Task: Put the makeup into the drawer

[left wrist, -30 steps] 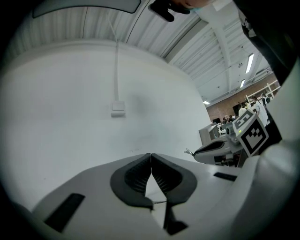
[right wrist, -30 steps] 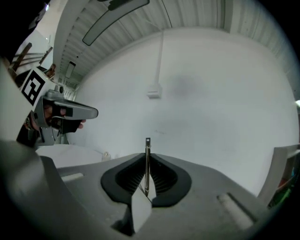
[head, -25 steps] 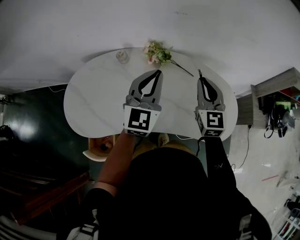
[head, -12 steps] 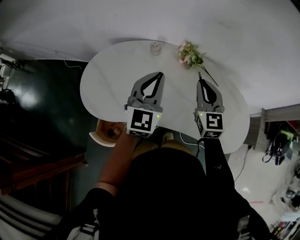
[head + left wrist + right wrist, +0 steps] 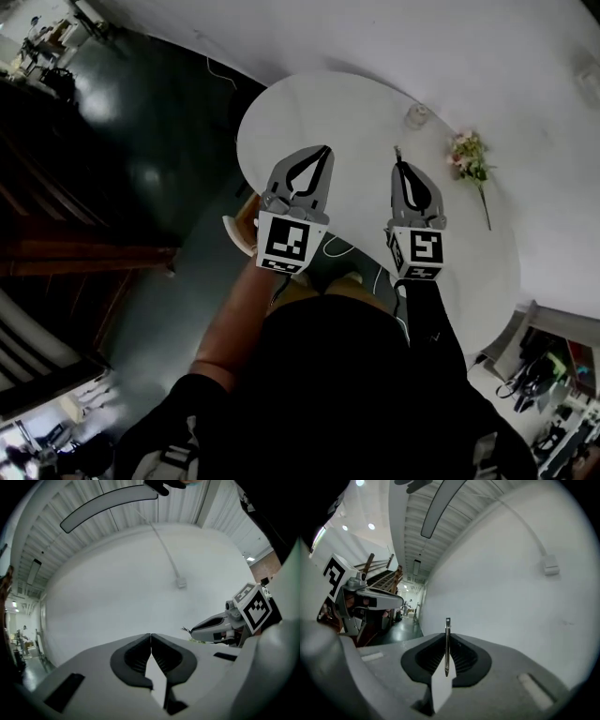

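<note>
My left gripper (image 5: 322, 150) and right gripper (image 5: 398, 157): grey shells, black ribbed pads, cubes (image 5: 286, 242) patterned in black-and-white squares. The thin tool (image 5: 447, 644) in the right gripper is silver metal. Tabletop (image 5: 356, 112) under both: white. Flowers (image 5: 467, 155) right of my right gripper: pale pink, green stems. Floor (image 5: 159, 169) left of my left gripper: dark glossy green. Sleeve (image 5: 439, 323) behind the right gripper: black.

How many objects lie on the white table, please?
2: a small clear glass near the far edge and a flower sprig to its right. Others may be hidden under the left gripper or the right gripper, which holds a thin metal tool.
</note>
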`<state>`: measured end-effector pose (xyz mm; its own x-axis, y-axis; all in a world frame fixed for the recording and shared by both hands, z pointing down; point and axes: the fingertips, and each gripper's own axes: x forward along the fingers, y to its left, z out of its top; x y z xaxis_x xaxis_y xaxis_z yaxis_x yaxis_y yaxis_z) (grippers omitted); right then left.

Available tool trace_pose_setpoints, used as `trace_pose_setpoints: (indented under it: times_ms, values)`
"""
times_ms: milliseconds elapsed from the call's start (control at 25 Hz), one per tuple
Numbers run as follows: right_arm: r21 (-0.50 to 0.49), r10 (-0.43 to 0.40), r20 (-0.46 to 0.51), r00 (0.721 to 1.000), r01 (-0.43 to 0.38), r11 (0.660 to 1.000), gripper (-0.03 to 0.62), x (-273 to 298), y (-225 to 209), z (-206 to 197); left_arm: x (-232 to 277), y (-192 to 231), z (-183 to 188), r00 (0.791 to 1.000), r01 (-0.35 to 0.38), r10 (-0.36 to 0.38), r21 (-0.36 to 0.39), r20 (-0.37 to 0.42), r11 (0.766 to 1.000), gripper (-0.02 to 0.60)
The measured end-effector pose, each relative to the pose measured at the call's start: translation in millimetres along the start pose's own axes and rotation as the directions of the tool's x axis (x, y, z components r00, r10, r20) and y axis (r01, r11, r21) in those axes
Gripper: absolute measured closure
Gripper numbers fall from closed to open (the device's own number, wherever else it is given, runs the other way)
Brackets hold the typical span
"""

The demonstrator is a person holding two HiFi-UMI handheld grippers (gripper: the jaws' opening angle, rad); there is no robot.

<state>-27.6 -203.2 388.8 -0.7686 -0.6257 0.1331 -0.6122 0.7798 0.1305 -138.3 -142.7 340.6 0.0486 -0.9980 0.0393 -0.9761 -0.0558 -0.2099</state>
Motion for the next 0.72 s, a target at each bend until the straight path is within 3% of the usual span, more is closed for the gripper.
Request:
trace_pose_setpoints:
  times_ms: [400,720]
  values:
    - [-0.009,0.258,0.071,0.964,-0.258,0.966,0.559,56.5,132.0,29.3,-91.3,94.3,-31.7,0.970,-0.229,0.229,0.016,-0.080,0.973,0.572]
    - [-0.009,0.380,0.011,0.925,-0.380,0.925,0.560,76.8,200.5,6.2,-136.4,128.0,-52.4,0.940,-0.321,0.320,0.011,-0.120,0.947,0.572]
